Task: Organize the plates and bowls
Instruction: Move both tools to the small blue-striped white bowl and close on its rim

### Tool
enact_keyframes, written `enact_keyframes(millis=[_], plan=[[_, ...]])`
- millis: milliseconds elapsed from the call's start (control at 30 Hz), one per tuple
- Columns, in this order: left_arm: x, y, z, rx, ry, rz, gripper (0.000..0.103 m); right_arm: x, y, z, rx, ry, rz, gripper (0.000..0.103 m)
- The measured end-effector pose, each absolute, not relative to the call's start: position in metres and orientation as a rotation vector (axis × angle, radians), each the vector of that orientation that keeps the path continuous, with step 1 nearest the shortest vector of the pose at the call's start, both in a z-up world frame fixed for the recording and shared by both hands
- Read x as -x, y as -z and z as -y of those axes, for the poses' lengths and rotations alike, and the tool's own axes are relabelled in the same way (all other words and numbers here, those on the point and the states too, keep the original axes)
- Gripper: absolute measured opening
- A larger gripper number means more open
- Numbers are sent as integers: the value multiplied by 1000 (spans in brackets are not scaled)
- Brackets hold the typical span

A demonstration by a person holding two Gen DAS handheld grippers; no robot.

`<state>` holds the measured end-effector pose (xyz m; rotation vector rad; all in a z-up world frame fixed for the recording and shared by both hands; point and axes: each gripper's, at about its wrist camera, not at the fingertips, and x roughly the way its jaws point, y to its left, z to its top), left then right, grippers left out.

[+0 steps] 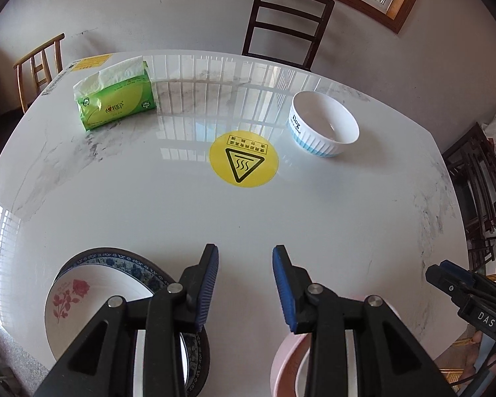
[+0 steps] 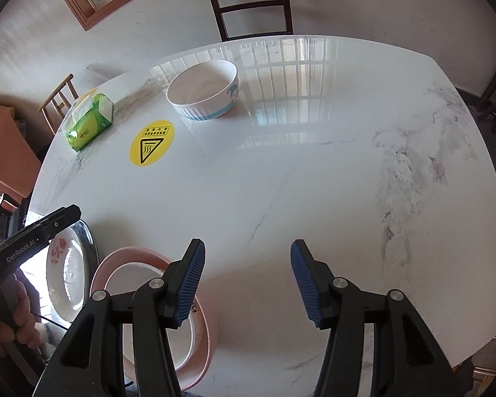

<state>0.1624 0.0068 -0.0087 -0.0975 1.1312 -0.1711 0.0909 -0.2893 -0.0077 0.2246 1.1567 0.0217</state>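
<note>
- A white ribbed bowl [image 1: 324, 129] with blue stripes stood empty on the far half of the marble-look desk [image 1: 314, 231], just right of a round yellow heat-warning sticker [image 1: 243, 158].
- At the near left edge, a white plate with a red rose print [image 1: 82, 304] lay stacked inside a larger blue-patterned plate [image 1: 142, 264]; neither carried food.
- Beside that stack, a pink plate [image 2: 129, 254] held a smaller white plate [image 2: 132, 281] nested on top, both bare.
- The left tool [image 1: 245, 284] hung over the near edge between the two stacks, its blue pads apart with only bare desk showing between them; it grasped nothing.
- The right tool [image 2: 246, 281] was likewise released, jaws spread wide over clear desk just right of the pink plate, its left finger overlapping the plate's rim in view.
- A person's hand [image 2: 13, 324] gripped the left tool's handle at the edge of the right wrist view.
- A green tissue pack [image 1: 115, 99], a sheet sticking out of its top, sat at the far left corner, well apart from the bowl.
- A dark wooden chair [image 1: 287, 23] stood against the wall behind the desk.
</note>
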Motion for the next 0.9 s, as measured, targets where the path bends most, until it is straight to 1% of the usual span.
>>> enact_keyframes(millis=[267,600,700,900], plan=[[-219,10,7,93,187,-1128,34,-140,5,307,-257,-61,-1144,51],[-302,23,33,135,251,-1157,34,-231,13,319,-257,-86,-1144,51],[-321,27,42,131,259,-1162,34,-257,18,319,-280,-91,-1149,48],[-346,35,59,156,293,-1160,34,-295,32,309,-263,-83,-1156,44]])
